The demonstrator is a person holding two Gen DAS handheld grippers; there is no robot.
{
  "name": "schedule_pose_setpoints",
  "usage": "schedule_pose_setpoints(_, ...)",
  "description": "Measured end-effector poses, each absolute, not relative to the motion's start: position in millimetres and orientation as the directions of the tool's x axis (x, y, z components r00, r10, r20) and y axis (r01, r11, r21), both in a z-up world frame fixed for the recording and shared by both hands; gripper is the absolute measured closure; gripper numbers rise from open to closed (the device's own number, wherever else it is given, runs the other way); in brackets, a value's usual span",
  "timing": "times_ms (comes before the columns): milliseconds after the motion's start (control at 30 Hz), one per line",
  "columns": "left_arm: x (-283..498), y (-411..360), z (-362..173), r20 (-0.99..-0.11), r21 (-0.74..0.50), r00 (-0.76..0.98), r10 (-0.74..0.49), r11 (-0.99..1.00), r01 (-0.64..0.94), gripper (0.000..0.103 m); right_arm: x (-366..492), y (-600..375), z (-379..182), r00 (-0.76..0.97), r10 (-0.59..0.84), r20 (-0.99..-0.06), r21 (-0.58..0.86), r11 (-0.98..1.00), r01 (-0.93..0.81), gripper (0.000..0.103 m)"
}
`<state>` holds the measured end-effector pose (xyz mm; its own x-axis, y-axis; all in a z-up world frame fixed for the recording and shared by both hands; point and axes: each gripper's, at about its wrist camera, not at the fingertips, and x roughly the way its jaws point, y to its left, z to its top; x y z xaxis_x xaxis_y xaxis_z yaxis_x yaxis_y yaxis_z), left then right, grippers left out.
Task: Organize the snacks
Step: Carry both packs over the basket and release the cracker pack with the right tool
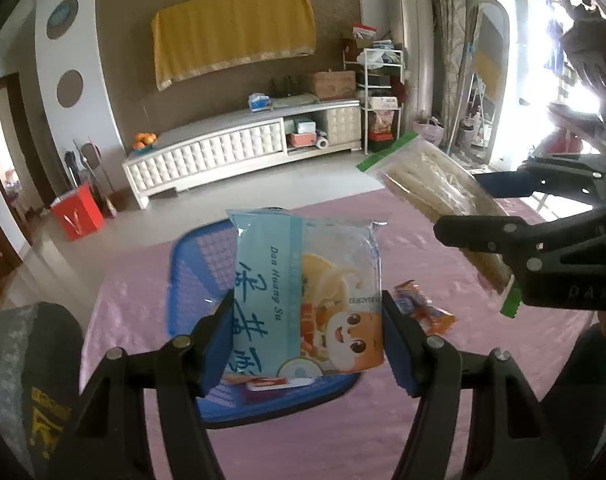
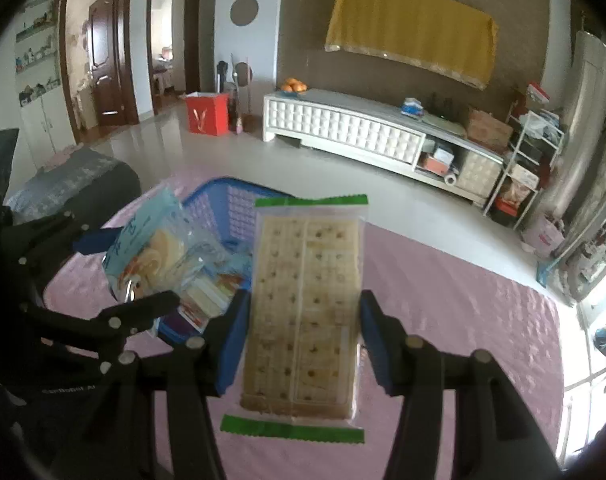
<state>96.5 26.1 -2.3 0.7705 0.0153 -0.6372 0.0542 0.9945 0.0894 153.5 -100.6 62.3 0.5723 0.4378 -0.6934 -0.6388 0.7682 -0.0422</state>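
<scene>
Left gripper (image 1: 307,316) jaws clenched on light-blue egg-yolk pastry packet (image 1: 303,288), held upright directly above blue plastic basket (image 1: 191,256) on pink tabletop (image 1: 443,380). Right gripper (image 2: 301,332) jaws clamped on green-edged cracker pack (image 2: 303,312), raised just right of basket. Small orange snack wrapper (image 1: 421,308) lies on tabletop beside basket's right side. More packets inside basket.

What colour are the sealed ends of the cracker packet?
Green, on both ends of the cracker packet, clearest in the right wrist view.
</scene>
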Motion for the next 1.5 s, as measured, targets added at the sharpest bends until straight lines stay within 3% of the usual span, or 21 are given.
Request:
schedule_pose_setpoints(233, 100.6, 65.3, 12.6, -0.638, 0.07, 0.77, -0.008, 0.995, 0.068, 0.039, 156.1, -55.5, 73.5, 0.549, 0.478, -0.686, -0.041, 0.728, -0.685, 0.045)
schedule_pose_setpoints(467, 122.3, 111.4, 2.8, -0.696, 0.047, 0.718, 0.03, 0.999, 0.004, 0.039, 169.0, -14.0, 67.3, 0.511, 0.496, -0.702, -0.028, 0.697, -0.717, 0.045)
schedule_pose_setpoints(1067, 181.9, 165.8, -39.6, -0.788, 0.012, 0.614, 0.031, 0.999, -0.036, 0.039, 241.8, 59.7, -13.2, 0.405, 0.399, -0.823, 0.008, 0.72, -0.693, 0.045)
schedule_pose_setpoints(1133, 184.4, 165.5, -42.3, -0.795, 0.001, 0.607, 0.028, 0.999, -0.044, 0.039, 245.2, 62.7, -15.3, 0.394, 0.405, -0.825, 0.022, 0.719, -0.694, 0.041)
schedule_pose_setpoints(1233, 184.3, 162.4, -42.0, -0.796, 0.01, 0.605, 0.034, 0.999, -0.043, 0.039, 244.8, 65.5, -24.0, 0.373, 0.356, -0.857, -0.006, 0.717, -0.697, 0.015)
schedule_pose_setpoints(1267, 184.9, 162.8, -41.6, -0.796, 0.011, 0.604, 0.034, 0.999, -0.041, 0.039, 243.7, 63.3, -23.8, 0.388, 0.34, -0.857, -0.024, 0.725, -0.688, 0.011)
schedule_pose_setpoints(1500, 177.0, 157.6, -30.2, -0.788, 0.018, 0.615, 0.033, 0.999, -0.03, 0.039, 230.6, 41.2, -8.2, 0.39, 0.357, -0.849, 0.007, 0.745, -0.667, 0.008)
